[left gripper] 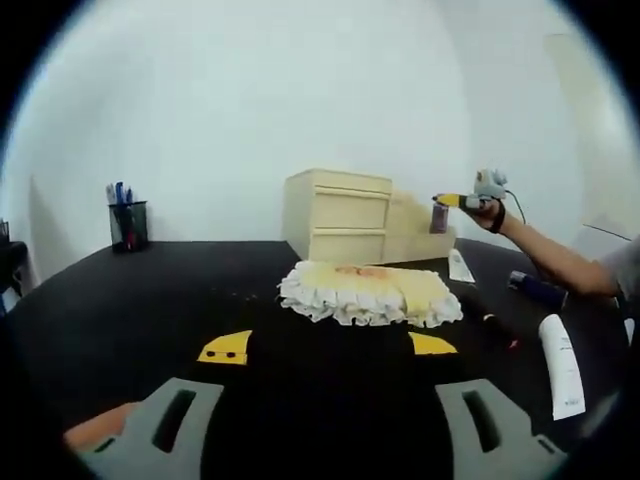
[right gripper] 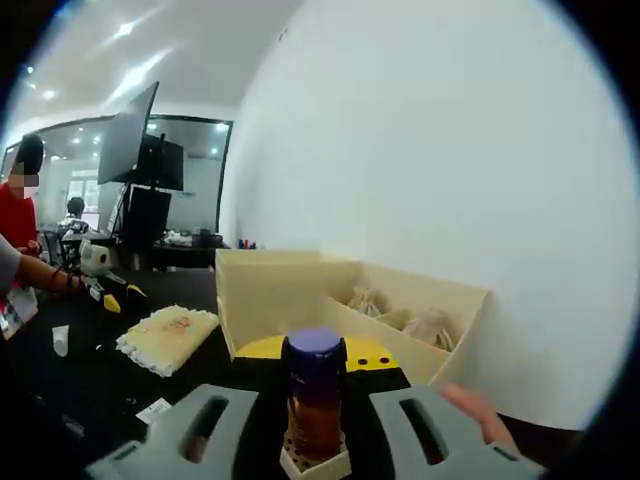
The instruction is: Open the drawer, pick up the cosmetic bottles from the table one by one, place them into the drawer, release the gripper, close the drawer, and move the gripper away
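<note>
Cosmetic bottle (right gripper: 315,400) clamped in right gripper (right gripper: 315,425) jaws before open drawer (right gripper: 400,305).

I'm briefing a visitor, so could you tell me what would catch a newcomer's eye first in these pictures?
In the right gripper view, the right gripper holds a purple-capped bottle upright just before the open drawer. In the left gripper view, a frilly yellow cushion lies mid-table in front of the cream drawer chest.

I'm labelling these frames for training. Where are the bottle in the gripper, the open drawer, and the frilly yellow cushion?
bottle (right gripper: 314,400): right gripper view, on its amber body under the purple cap.
open drawer (right gripper: 452,310): right gripper view, on its far side wall.
frilly yellow cushion (left gripper: 368,290): left gripper view, on its top.
</note>
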Demonstrator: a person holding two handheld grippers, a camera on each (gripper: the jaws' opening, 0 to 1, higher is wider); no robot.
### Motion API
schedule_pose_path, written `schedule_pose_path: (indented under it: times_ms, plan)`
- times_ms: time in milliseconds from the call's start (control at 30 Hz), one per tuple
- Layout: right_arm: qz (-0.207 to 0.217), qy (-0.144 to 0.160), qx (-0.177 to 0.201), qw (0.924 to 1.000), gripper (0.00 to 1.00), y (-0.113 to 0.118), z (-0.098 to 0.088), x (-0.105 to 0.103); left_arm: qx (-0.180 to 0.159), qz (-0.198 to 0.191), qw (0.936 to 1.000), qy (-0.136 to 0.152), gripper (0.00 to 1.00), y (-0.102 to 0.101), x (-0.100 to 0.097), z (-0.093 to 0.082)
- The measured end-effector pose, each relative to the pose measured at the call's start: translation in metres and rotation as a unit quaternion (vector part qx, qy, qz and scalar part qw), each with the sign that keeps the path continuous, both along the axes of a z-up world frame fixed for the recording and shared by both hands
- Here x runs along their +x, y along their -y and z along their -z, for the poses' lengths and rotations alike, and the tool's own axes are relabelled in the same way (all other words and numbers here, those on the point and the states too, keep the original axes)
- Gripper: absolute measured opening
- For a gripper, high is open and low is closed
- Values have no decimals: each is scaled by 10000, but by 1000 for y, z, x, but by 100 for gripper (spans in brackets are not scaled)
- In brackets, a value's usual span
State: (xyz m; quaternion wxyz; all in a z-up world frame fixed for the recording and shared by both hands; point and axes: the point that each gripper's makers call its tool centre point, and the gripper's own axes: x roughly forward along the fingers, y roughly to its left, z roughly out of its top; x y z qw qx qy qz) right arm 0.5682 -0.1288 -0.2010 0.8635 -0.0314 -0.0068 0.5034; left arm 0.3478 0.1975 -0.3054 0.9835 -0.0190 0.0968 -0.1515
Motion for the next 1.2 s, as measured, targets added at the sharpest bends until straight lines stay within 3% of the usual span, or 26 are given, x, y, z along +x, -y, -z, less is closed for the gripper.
schedule_pose_path:
  times_ms: [433, 467, 700, 1067, 1200]
  plan:
    - [61, -98, -225, 9997, 16, -4, 18, 2, 63, 8, 10000, -32, 51, 0, -2, 1]
    - [73, -117, -232, 9996, 16, -1, 17, 11, 62, 9, 10000, -32, 51, 0, -2, 1]
    - [92, -216, -256, 9994, 16, 0, 22, 16, 81, 19, 10000, -40, 50, 0, -2, 1]
    - [14, -356, -43, 9994, 16, 3, 19, 23, 80, 16, 10000, -35, 49, 0, -2, 1]
    - [104, -408, 477, 9980, 17, 11, -1, 31, 88, 8, 10000, -37, 49, 0, -1, 1]
